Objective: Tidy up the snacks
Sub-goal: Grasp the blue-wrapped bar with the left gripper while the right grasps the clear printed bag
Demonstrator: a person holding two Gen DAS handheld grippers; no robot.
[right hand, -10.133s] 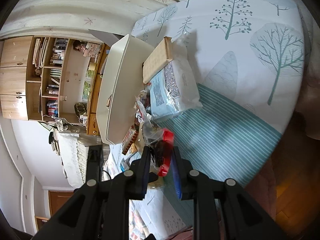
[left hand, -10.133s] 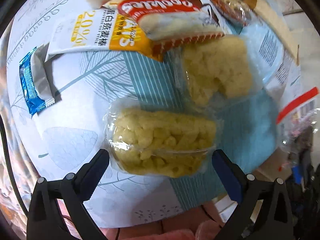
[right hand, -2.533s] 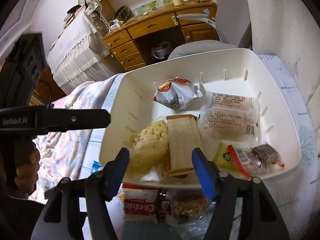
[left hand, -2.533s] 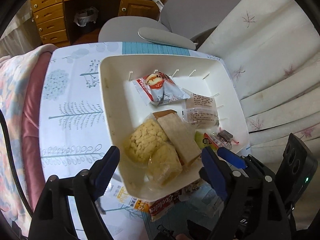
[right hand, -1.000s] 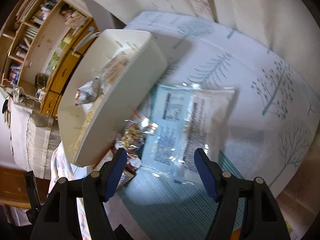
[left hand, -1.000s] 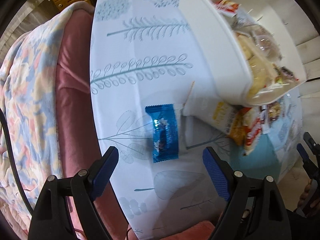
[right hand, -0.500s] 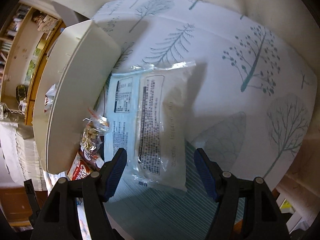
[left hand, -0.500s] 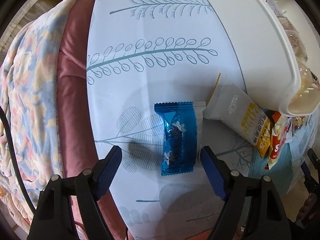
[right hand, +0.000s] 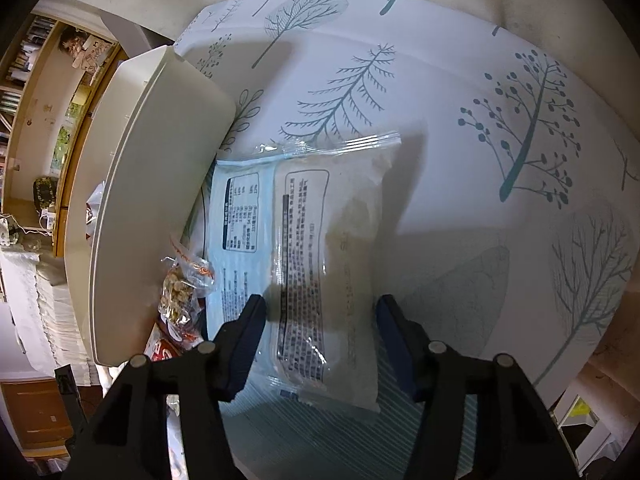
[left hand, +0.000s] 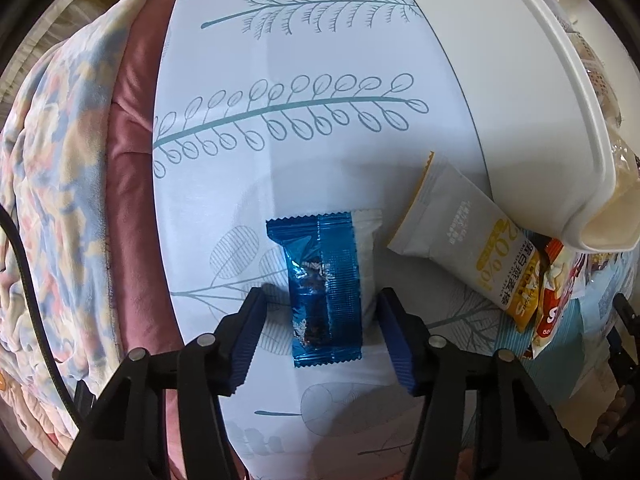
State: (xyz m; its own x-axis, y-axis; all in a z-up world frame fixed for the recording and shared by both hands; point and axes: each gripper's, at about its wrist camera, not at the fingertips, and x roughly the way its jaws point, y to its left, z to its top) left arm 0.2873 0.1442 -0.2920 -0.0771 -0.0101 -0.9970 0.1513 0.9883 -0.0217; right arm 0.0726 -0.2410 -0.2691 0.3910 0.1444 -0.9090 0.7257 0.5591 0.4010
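Observation:
A small blue foil snack packet [left hand: 326, 286] lies flat on the printed tablecloth. My left gripper [left hand: 322, 332] is open and straddles the packet's near end, one finger on each side, not touching it. A large clear bag of pale snack [right hand: 340, 272] lies on the cloth beside the white basket [right hand: 132, 208]. My right gripper [right hand: 320, 340] is open with its fingers on either side of the bag's near end. The basket [left hand: 532, 92] holds several snacks and also shows at the right of the left wrist view.
A white and yellow oat bar packet [left hand: 472, 240] and a red cookie pack [left hand: 554, 300] lie under the basket's corner. A small clear bag of nuts [right hand: 182, 284] lies between basket and big bag. A pink floral blanket [left hand: 60, 200] borders the table's left edge.
Both grippers have come down closer to the table. The left now brackets the blue packet and has narrowed. The right now brackets the clear bag.

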